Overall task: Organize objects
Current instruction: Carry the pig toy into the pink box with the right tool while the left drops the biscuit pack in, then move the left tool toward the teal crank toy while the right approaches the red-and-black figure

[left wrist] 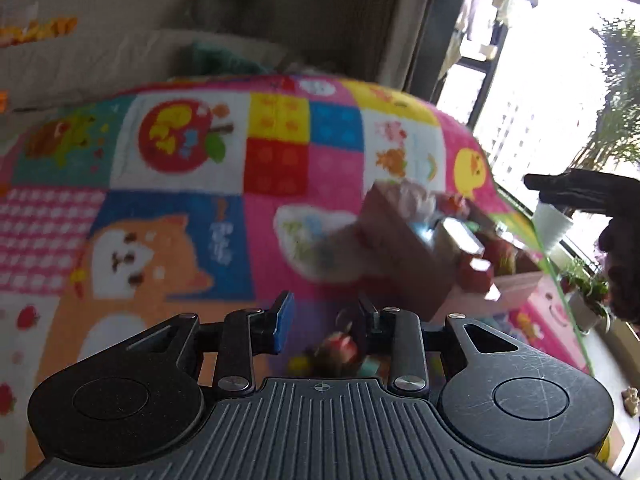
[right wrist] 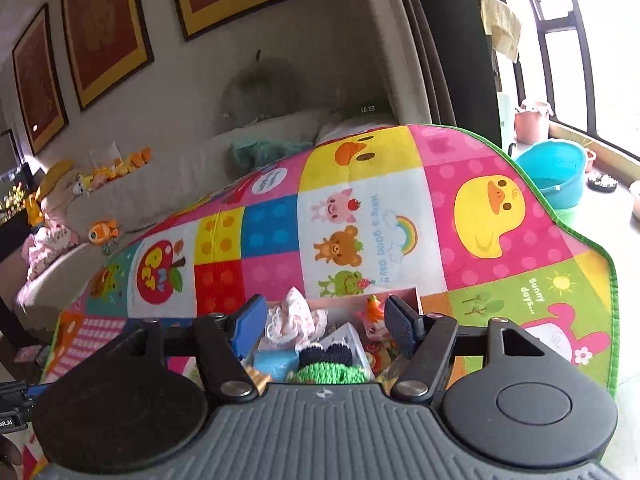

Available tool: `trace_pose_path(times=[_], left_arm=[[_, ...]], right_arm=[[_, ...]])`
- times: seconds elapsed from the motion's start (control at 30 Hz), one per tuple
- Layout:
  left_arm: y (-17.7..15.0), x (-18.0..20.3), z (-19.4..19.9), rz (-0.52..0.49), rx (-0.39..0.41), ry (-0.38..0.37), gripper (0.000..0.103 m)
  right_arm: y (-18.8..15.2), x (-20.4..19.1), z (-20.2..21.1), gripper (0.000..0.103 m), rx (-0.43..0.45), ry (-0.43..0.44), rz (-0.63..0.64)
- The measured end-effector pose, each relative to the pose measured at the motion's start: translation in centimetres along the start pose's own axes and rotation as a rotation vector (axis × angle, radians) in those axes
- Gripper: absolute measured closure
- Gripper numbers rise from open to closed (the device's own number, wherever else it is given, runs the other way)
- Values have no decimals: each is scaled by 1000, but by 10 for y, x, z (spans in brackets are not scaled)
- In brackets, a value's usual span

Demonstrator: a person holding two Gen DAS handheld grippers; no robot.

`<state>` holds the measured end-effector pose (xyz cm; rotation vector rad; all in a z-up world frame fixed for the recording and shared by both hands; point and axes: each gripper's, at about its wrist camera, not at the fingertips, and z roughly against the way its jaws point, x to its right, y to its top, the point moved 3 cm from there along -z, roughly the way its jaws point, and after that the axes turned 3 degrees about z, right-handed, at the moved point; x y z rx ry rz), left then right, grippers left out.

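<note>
**Two grippers hovering over a toy-filled box on the play mat**

Two views are giving quite different accounts of the same pink box (right wrist: 348,296). The right wrist camera is looking almost straight down into it, showing a frilly pink-and-white cloth toy (right wrist: 294,316), a green and black knitted toy (right wrist: 326,366), a small orange-topped figure (right wrist: 372,308) and a white carton (right wrist: 344,338) packed together inside. The left wrist camera is showing the box (left wrist: 404,248) from the side, blurred, sitting on the colourful patchwork play mat (left wrist: 192,168) toward its right edge, with red items (left wrist: 476,274) spilling at its near corner. Only this view is catching the person's dark gloved hand (left wrist: 618,248) at the far right, raised above the mat's edge near the window.

Only the right view is showing the blue basin (right wrist: 554,172) by the window and the framed pictures (right wrist: 104,28) on the wall.

The left gripper (left wrist: 324,320) is hovering over a blurred cluster of small toys (left wrist: 338,354) on the mat, fingers spread apart and holding nothing. The right gripper (right wrist: 324,324) is poised directly over the box, its fingers parted wide on either side of the contents and clasping nothing.
</note>
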<state>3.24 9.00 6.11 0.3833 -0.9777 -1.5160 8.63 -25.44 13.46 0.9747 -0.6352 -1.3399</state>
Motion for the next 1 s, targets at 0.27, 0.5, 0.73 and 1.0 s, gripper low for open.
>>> trace_pose_path(times=[0.27, 0.5, 0.73, 1.0], left_arm=[[-30, -45, 0, 158, -16, 196, 68], [-29, -36, 14, 74, -4, 287, 68], [-36, -6, 7, -69, -3, 261, 68], [-36, 29, -11, -119, -39, 147, 68]], right_arm=[[-93, -152, -4, 31, -151, 185, 396], [-151, -223, -39, 9, -275, 287, 450], [-154, -204, -28, 65, -323, 297, 451], [-157, -136, 1, 65, -322, 136, 428]])
